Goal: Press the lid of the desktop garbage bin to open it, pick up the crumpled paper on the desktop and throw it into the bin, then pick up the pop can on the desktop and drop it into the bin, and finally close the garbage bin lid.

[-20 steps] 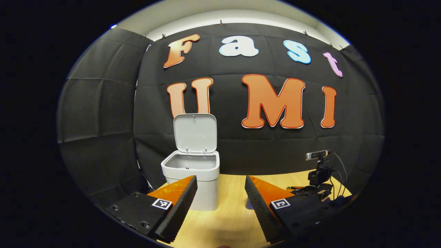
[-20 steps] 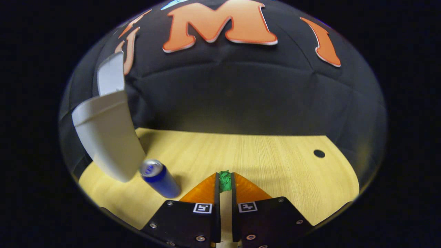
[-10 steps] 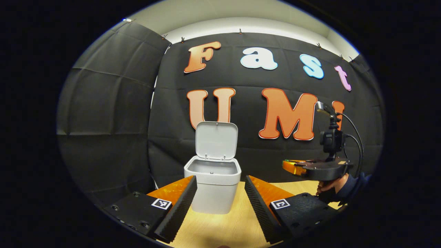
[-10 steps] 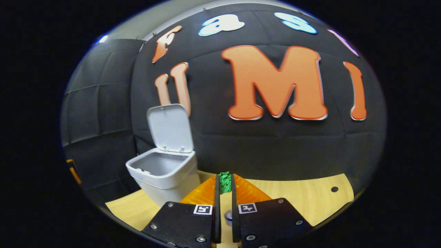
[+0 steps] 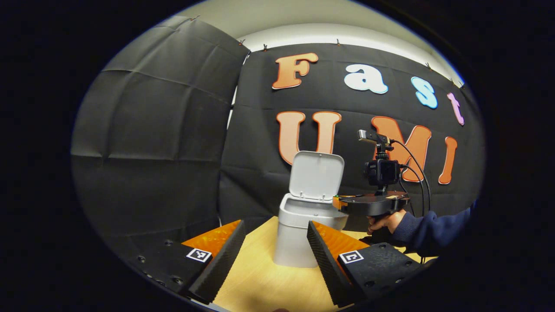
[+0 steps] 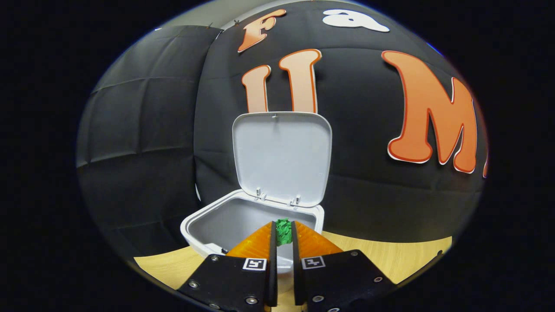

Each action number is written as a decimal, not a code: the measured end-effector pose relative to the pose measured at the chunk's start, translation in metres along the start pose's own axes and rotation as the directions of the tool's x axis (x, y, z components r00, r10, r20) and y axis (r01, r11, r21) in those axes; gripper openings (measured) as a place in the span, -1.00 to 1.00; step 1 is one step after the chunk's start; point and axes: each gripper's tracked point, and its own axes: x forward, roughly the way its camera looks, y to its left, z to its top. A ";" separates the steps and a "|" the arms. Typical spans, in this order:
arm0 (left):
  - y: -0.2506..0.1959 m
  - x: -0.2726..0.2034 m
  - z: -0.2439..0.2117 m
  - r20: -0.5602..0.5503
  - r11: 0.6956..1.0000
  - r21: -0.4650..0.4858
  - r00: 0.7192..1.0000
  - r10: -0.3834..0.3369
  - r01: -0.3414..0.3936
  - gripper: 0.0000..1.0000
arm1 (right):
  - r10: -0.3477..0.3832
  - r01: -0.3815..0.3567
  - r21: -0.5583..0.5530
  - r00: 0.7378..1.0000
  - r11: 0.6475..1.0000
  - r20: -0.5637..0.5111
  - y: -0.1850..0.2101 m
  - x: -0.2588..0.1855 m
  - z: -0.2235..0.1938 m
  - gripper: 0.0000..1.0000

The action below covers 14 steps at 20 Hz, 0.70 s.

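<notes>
The white desktop bin (image 6: 204, 227) stands on the wooden table with its lid (image 6: 282, 158) swung up against the back wall. My right gripper (image 6: 284, 232) is shut on a small green crumpled paper (image 6: 284, 231), held over the bin's open mouth near its front rim. In the left gripper view the bin (image 5: 295, 236) stands ahead, its lid (image 5: 315, 175) upright, and the right gripper (image 5: 336, 203) reaches over its rim from the right, held by a hand (image 5: 383, 222). My left gripper (image 5: 274, 234) is open, low over the table, short of the bin.
Black cloth walls close in behind and to the left of the bin. The wooden tabletop (image 5: 260, 284) stretches toward me in front of the bin, and more tabletop (image 6: 390, 255) lies to the bin's right. A dark blue sleeve (image 5: 433, 227) comes in from the right.
The right gripper carried the green paper up off the table and leftward to above the open bin. The left gripper's view swung left, so the bin sits further right in it.
</notes>
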 end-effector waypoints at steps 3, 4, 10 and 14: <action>0.015 0.002 -0.009 -0.020 1.000 -0.005 0.999 0.029 -0.029 0.82 | -0.002 0.003 0.022 0.999 1.000 -0.037 0.001 0.011 -0.015 -0.35; 0.014 0.004 -0.012 -0.028 1.000 -0.008 0.999 0.027 -0.027 0.82 | -0.001 0.002 0.017 0.999 1.000 -0.032 -0.001 0.011 -0.016 -0.10; -0.028 0.023 -0.023 -0.062 0.998 0.020 0.997 -0.052 0.053 0.82 | -0.052 0.046 0.067 0.995 0.997 0.089 -0.034 -0.033 0.007 0.84; -0.085 0.023 -0.036 -0.081 0.986 0.036 0.984 -0.161 0.165 0.82 | -0.178 0.164 0.099 0.972 0.982 0.153 -0.099 -0.097 0.012 0.87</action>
